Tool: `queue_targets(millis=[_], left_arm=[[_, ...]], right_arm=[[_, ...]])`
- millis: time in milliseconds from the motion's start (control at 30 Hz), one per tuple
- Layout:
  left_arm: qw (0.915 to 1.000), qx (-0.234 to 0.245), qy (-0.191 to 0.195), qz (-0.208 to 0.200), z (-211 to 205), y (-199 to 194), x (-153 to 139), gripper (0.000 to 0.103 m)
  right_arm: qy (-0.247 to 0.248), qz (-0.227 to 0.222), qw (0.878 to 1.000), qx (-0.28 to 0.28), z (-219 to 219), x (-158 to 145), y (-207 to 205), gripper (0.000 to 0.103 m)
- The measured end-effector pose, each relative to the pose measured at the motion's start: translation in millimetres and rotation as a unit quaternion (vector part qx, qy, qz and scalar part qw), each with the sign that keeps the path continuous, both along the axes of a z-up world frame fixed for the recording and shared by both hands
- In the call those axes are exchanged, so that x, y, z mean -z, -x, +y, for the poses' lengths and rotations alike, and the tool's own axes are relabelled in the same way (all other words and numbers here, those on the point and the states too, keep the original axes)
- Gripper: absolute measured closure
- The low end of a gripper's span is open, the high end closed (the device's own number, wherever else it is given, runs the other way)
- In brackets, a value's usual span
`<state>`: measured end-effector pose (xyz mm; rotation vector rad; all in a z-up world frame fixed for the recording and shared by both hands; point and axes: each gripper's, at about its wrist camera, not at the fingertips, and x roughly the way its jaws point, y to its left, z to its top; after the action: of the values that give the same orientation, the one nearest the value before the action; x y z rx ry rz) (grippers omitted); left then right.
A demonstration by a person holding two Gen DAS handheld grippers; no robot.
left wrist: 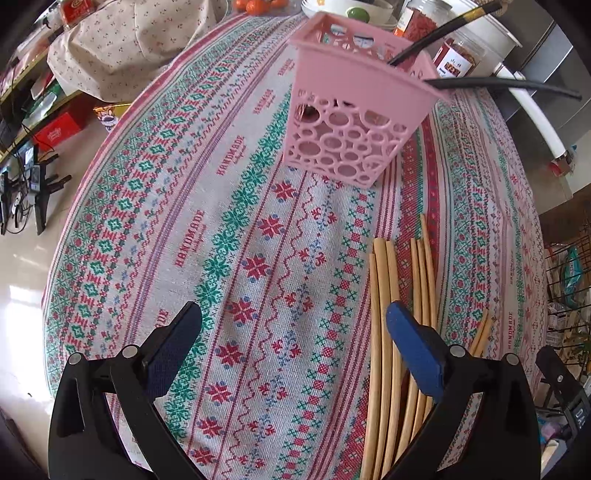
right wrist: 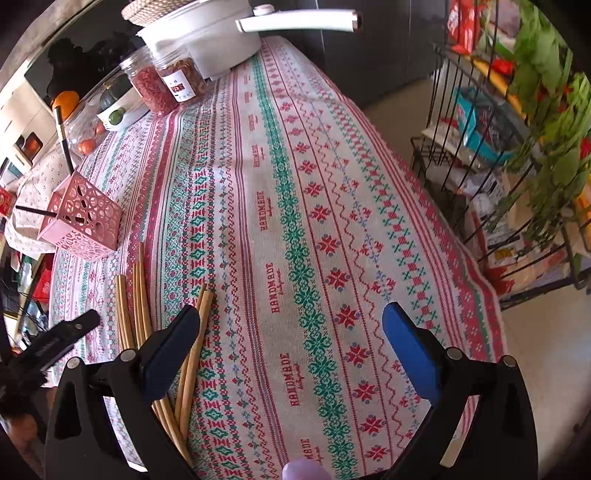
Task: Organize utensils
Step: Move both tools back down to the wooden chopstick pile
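the left gripper (left wrist: 293, 336) hangs with jaws spread and empty over the cloth-covered surface (left wrist: 207, 229); the right gripper (right wrist: 290, 339) is likewise released, gripping nothing. the pink holder (left wrist: 351, 110) stands upright ahead, two black chopsticks (left wrist: 443, 26) leaning out of it. about eight bamboo chopsticks (left wrist: 384, 317) lie flat beside the left gripper's right finger, long axes pointing toward the holder, near ends cut off by the jaws.

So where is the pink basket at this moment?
The pink basket stands on the patterned tablecloth, far ahead in the left wrist view, beyond the tips of the wooden chopsticks. Black chopsticks lean inside it.
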<state>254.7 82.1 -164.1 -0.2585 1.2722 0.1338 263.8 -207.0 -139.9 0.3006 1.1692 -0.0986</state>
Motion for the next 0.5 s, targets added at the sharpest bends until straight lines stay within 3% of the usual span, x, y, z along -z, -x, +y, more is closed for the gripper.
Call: queue_targets(millis=[500], left_arm=[[0.9988, 0.013, -0.041, 0.023, -26.8, -11.8, 20.8, 0.007]], right_arm=[[-0.025, 0.017, 0.999, 0.017, -8.9, 3.9, -2.3, 0.007]])
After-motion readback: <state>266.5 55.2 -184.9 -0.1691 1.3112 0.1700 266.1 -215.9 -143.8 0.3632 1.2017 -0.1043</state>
